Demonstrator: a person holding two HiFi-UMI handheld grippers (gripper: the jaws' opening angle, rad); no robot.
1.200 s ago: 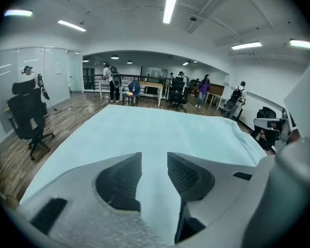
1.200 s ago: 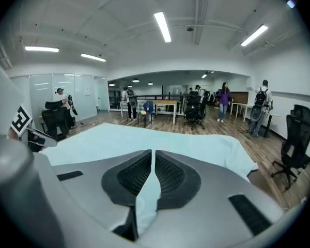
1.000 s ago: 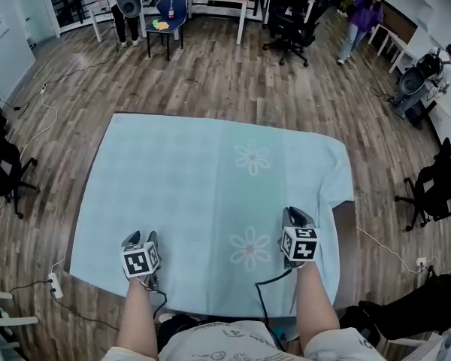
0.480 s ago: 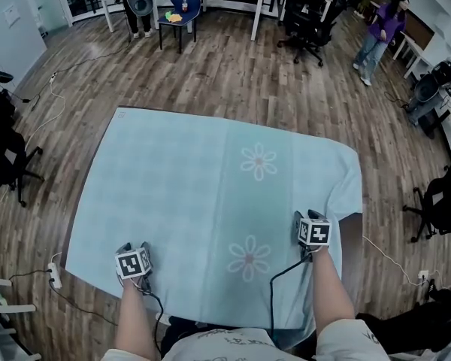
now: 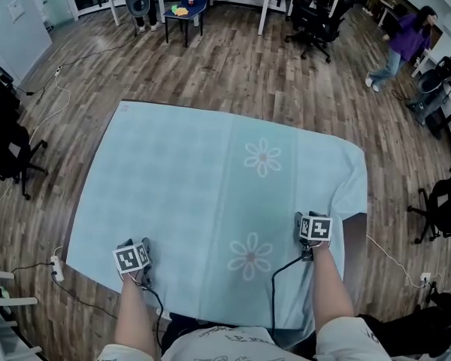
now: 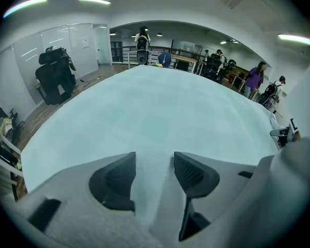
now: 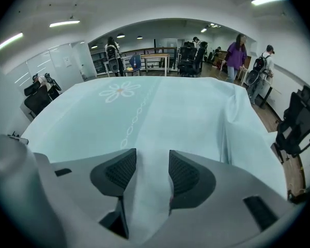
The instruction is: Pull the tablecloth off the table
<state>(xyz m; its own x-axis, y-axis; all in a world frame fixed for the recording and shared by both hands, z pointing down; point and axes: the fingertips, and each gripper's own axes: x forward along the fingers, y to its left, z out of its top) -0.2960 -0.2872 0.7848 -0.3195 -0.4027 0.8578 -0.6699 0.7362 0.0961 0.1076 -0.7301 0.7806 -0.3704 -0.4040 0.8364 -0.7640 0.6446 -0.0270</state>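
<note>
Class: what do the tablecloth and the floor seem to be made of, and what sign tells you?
Tablecloth: likely thin fabric, matte pale blue with printed flowers; it drapes and creases at its right corner. Floor: wood-grain planks with a slight sheen; real wood or laminate, cannot tell.

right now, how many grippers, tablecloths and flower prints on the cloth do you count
tablecloth: 1
flower prints: 2
grippers: 2 (left gripper, jaws apart over the tablecloth; right gripper, jaws opening with a fold of tablecloth between them)
total: 5
</note>
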